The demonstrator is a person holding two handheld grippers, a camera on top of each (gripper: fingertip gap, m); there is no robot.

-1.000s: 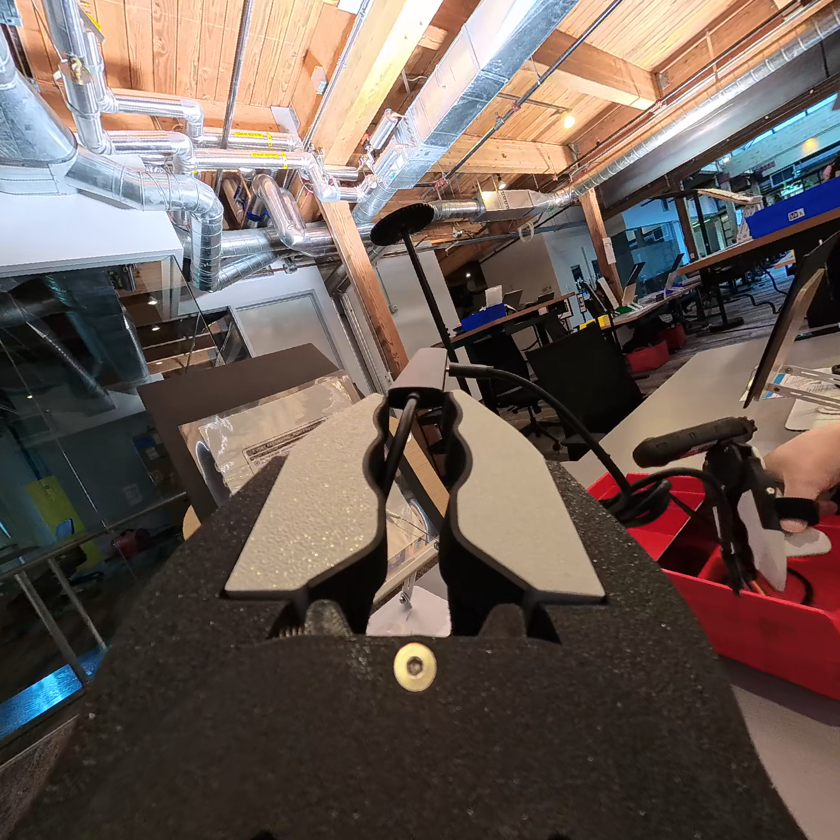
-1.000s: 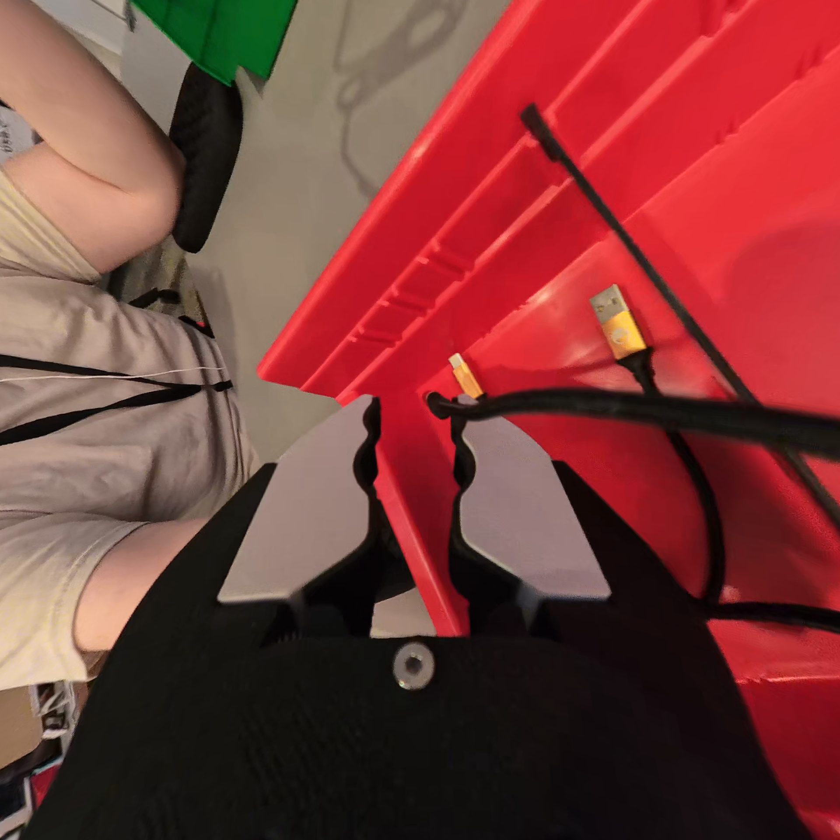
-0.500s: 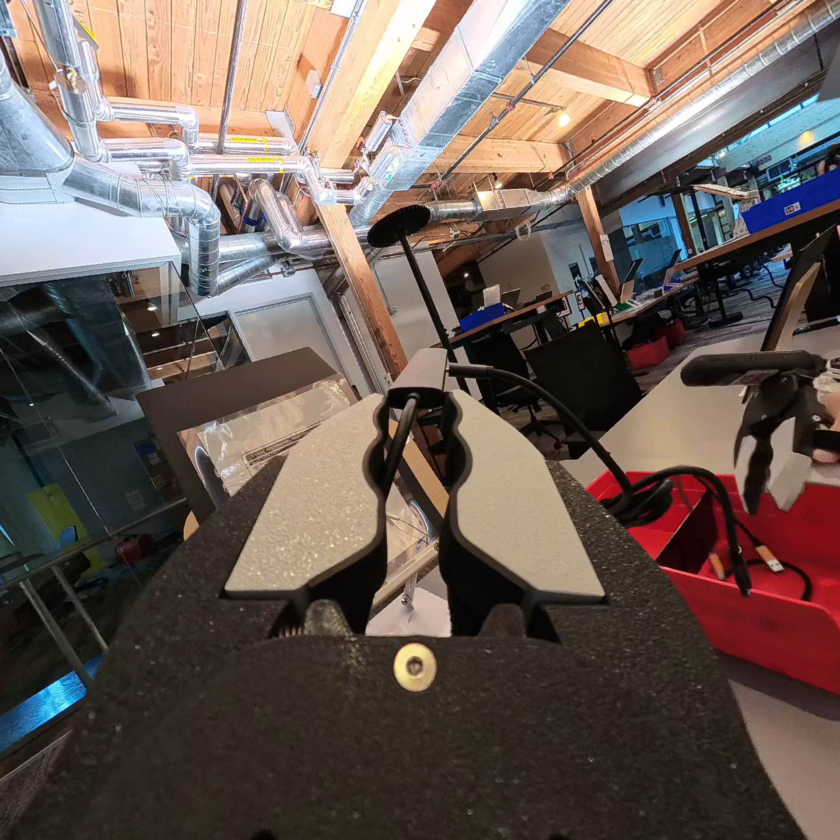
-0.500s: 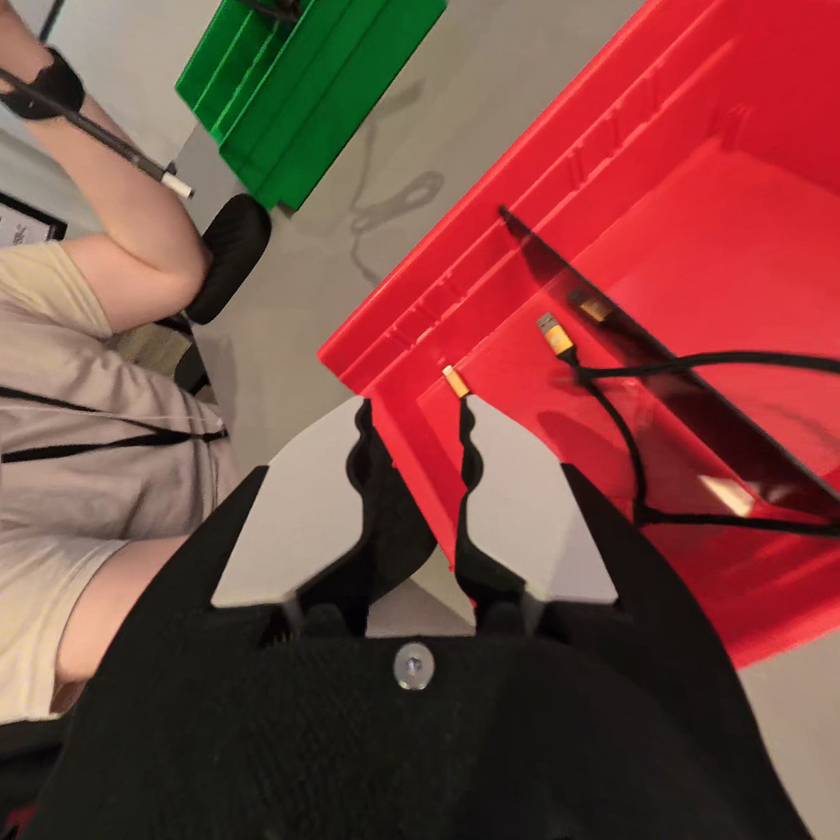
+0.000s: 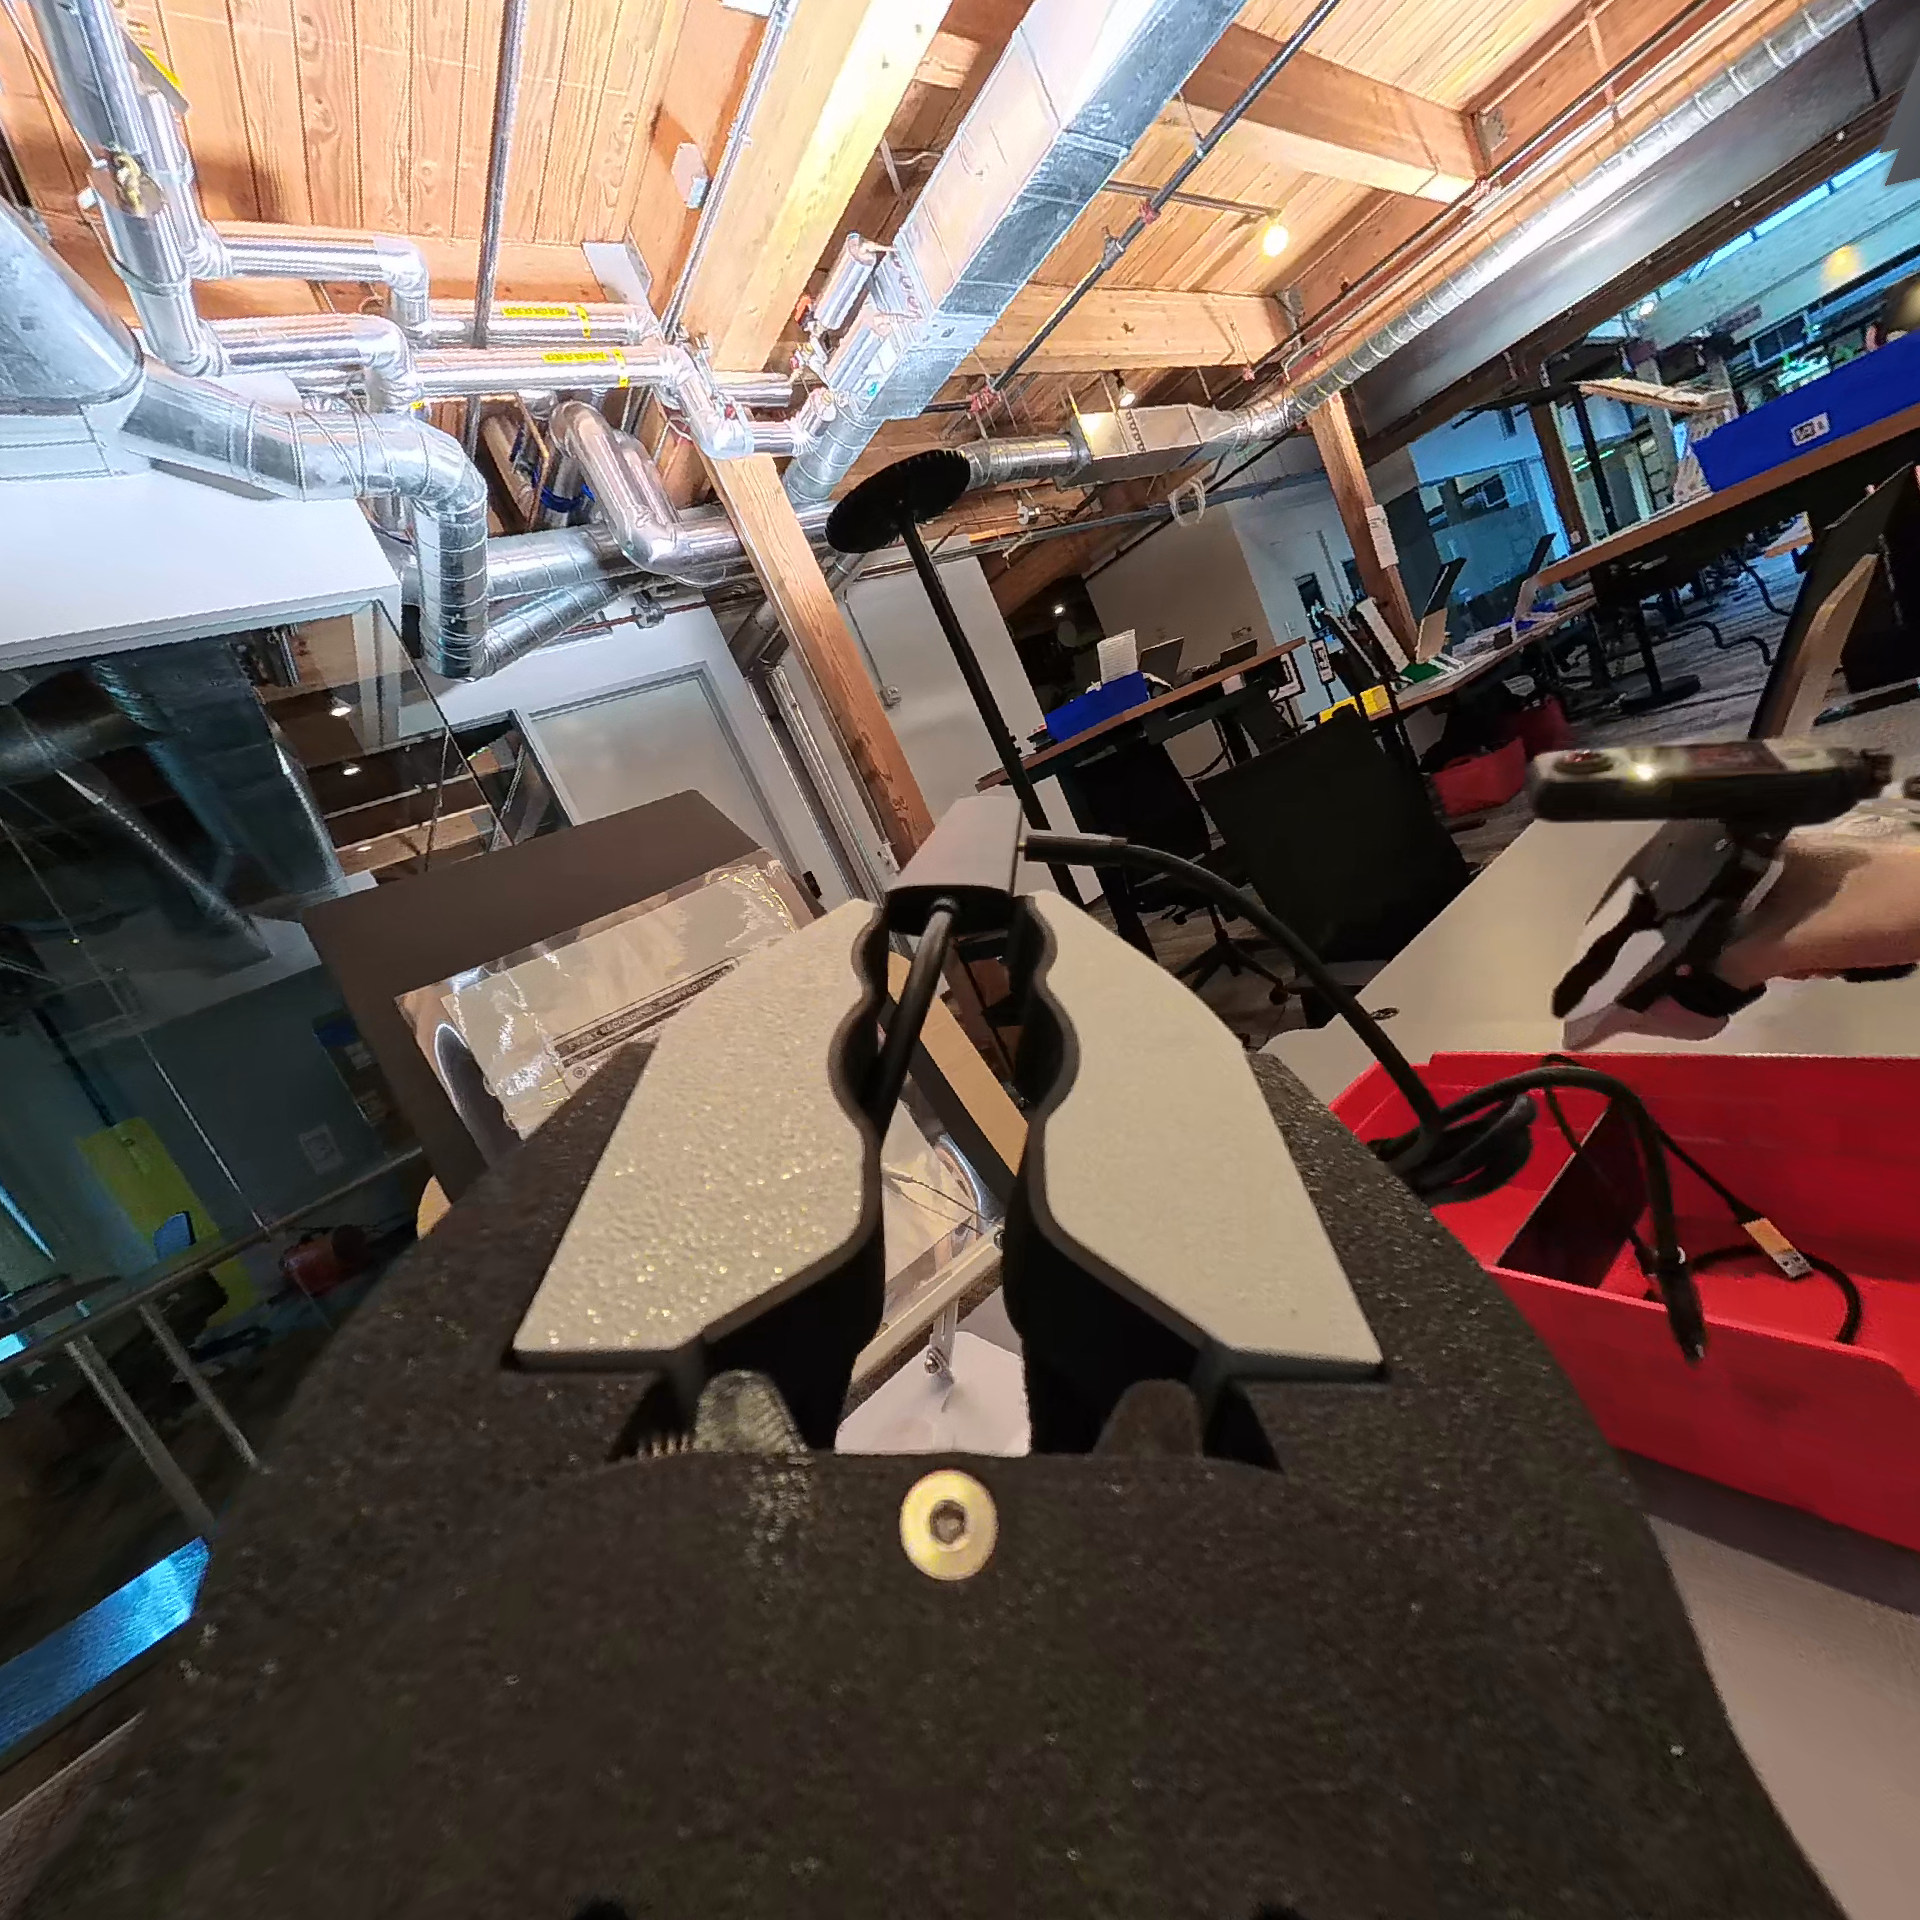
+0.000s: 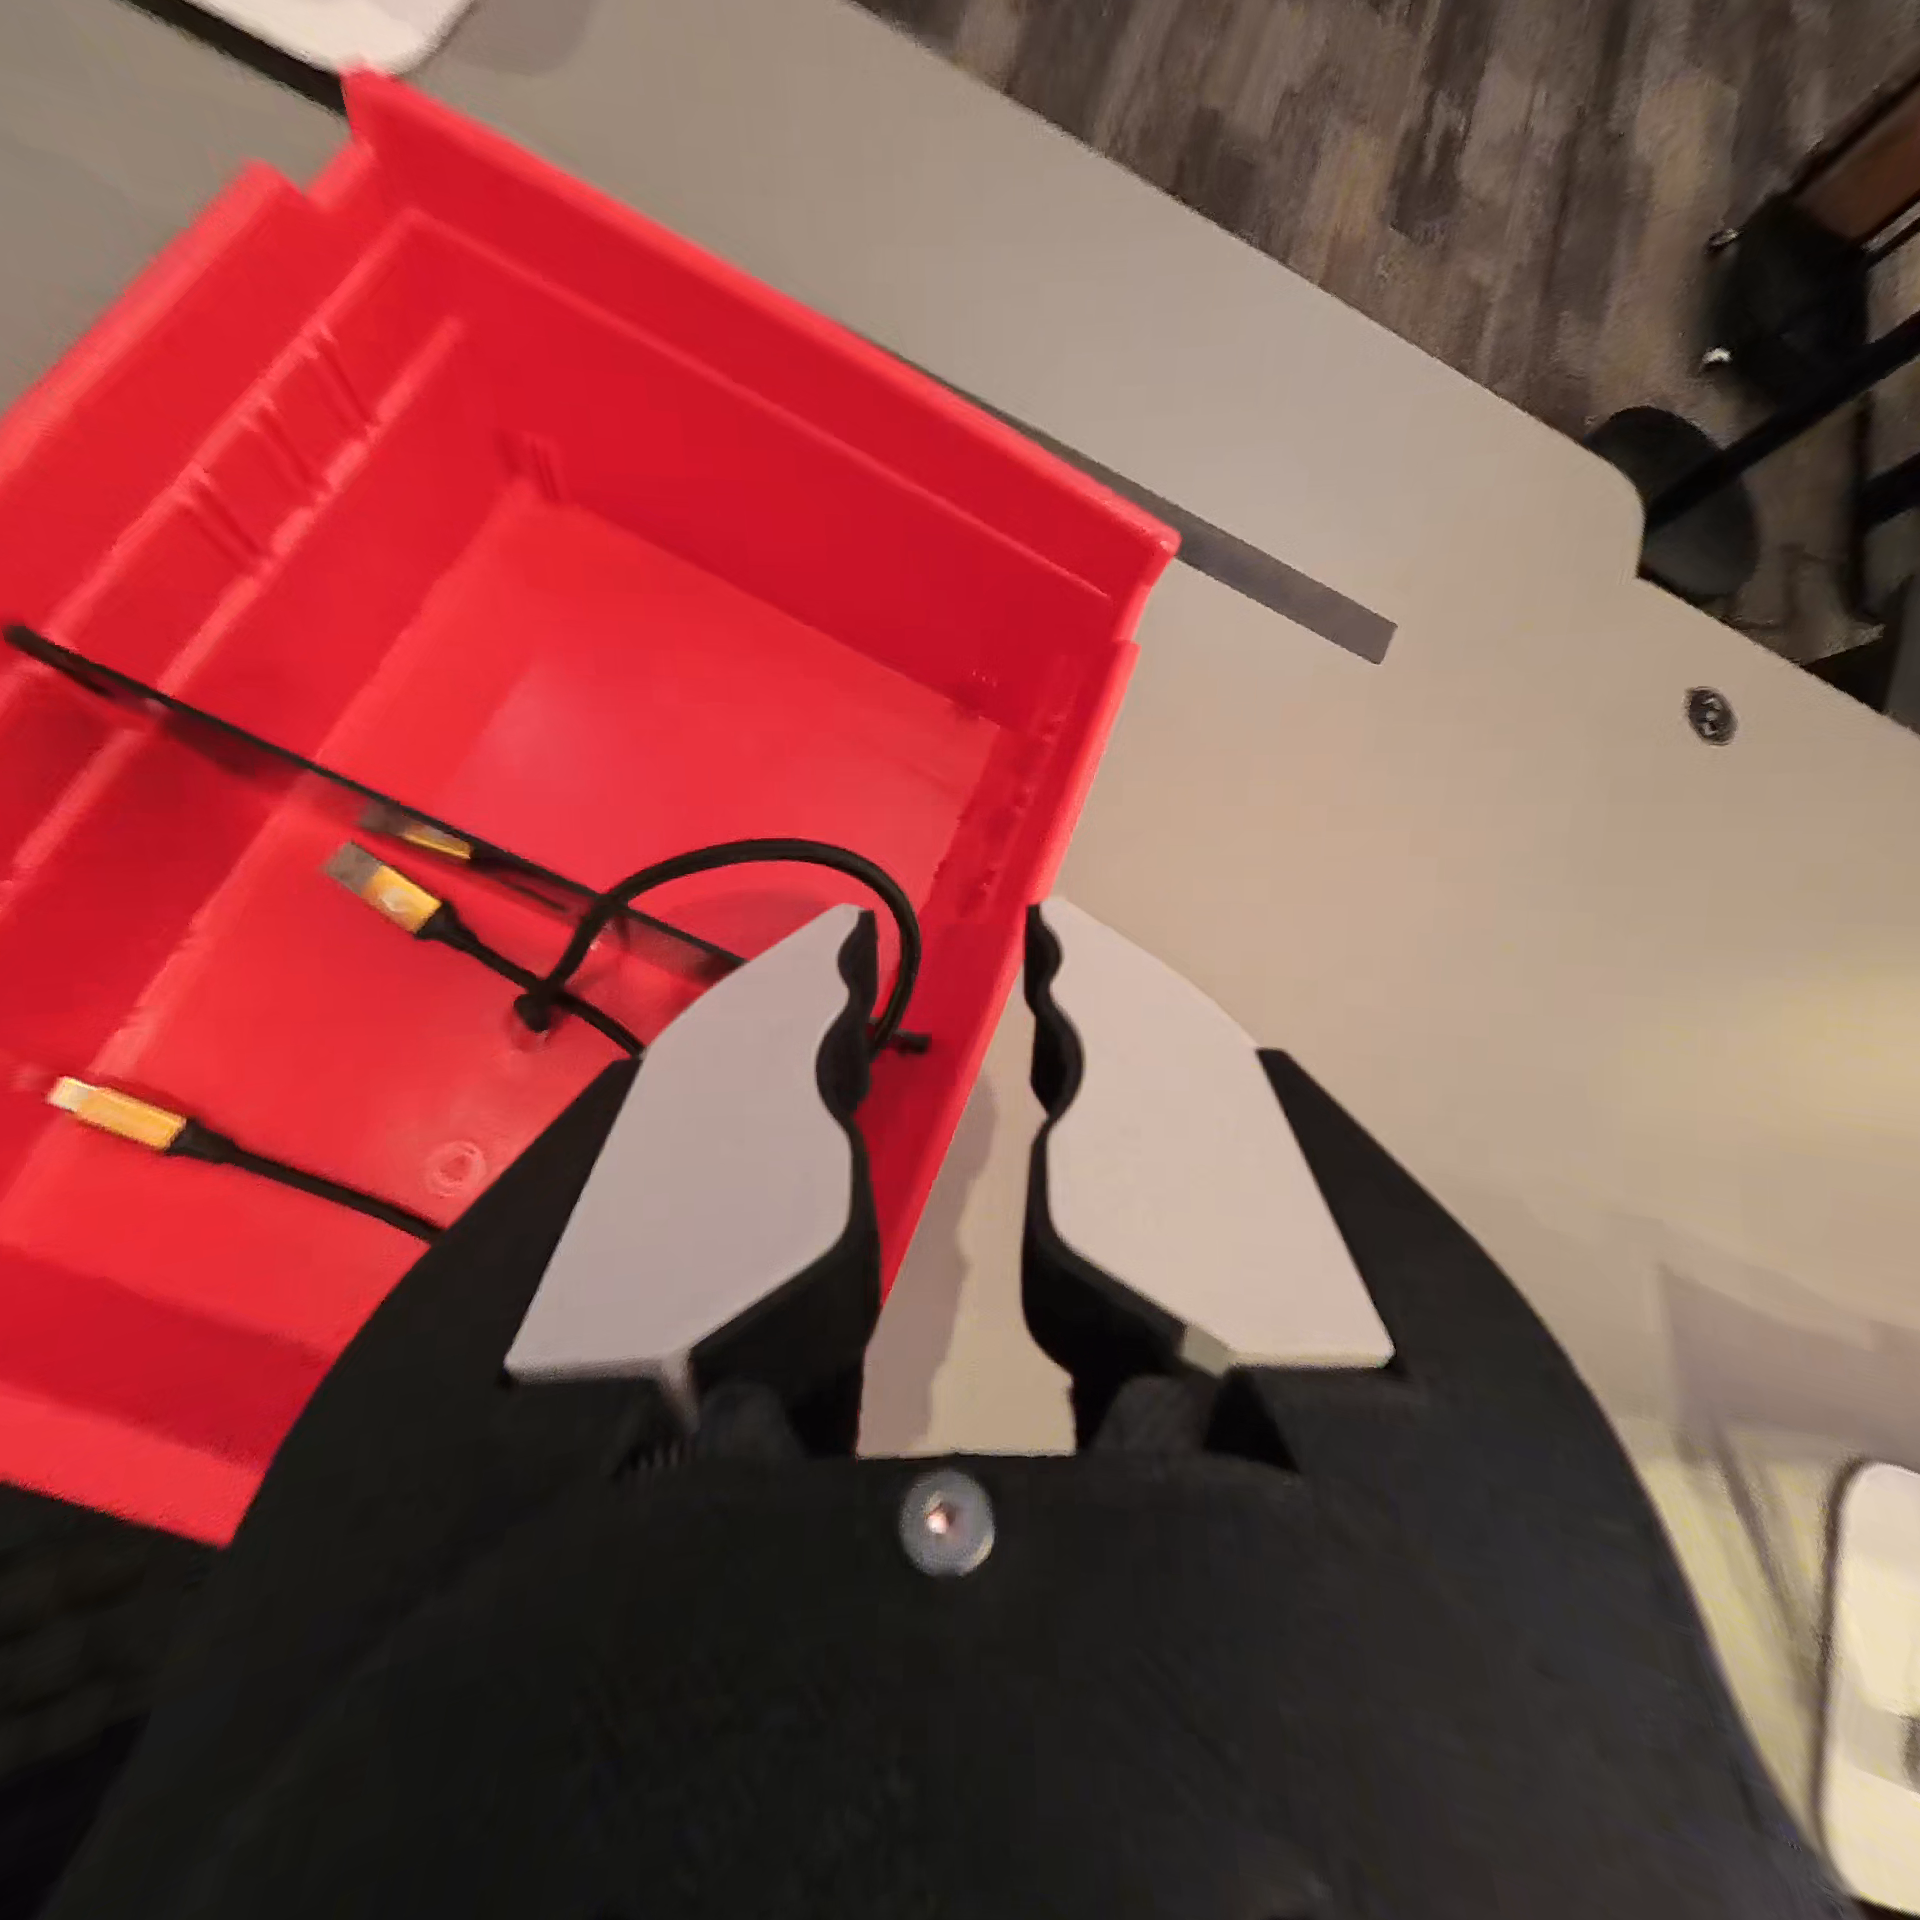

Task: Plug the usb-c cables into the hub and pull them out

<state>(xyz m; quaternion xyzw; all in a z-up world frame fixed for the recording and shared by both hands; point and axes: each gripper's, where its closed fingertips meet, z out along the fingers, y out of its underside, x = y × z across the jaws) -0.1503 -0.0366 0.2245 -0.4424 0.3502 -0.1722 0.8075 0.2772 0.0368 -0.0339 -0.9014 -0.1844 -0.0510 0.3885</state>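
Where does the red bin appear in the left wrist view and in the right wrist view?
Left wrist view: the red bin sits at the right edge, below the right gripper.
Right wrist view: the bin fills the upper left.
Shared landmark: the black divider inside the bin.

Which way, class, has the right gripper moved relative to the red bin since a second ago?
Yes. The right gripper has risen out of the red bin and now hovers above its far rim, open and empty.
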